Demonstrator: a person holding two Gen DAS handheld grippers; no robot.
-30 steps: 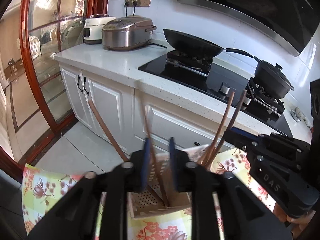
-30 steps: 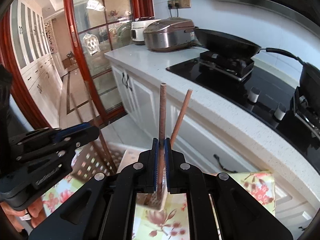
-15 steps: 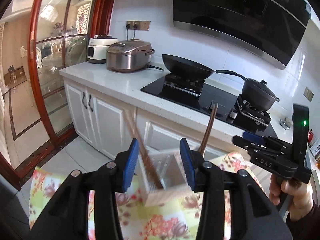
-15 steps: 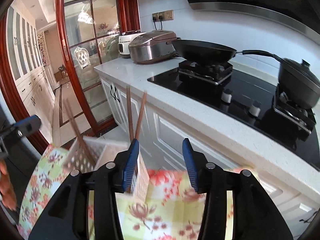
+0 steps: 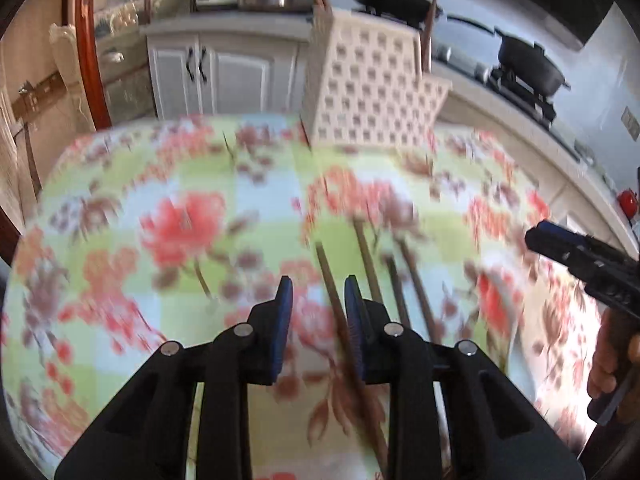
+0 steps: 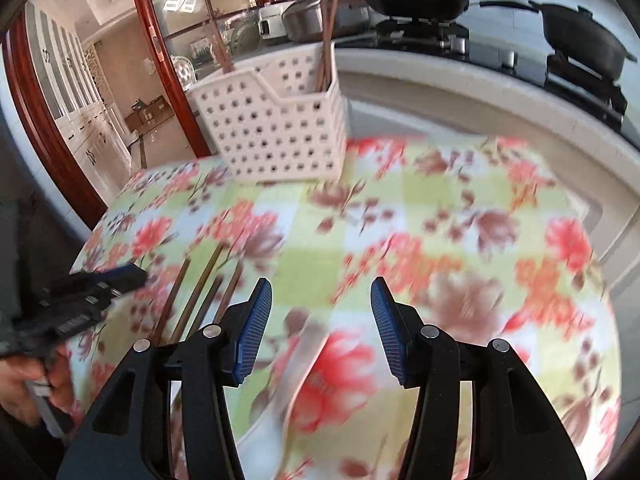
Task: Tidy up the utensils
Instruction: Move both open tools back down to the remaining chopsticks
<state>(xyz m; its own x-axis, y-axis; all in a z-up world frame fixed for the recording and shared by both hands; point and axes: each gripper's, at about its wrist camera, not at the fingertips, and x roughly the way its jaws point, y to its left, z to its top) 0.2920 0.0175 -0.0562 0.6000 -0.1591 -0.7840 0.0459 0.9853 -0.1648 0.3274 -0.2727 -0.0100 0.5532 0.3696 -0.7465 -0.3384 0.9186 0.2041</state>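
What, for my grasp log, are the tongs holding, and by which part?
Nothing is held yet. The right tongs are opening, empty. The left tongs are closing with a chopstick lying between them, pads not clearly pressing it.

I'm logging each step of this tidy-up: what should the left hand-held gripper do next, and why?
Probably settle its closing jaws on the chopstick lying between them, then lift it. The left hand-held gripper is low over the tablecloth, more chopsticks lie loose beside it, and the basket already holds some.
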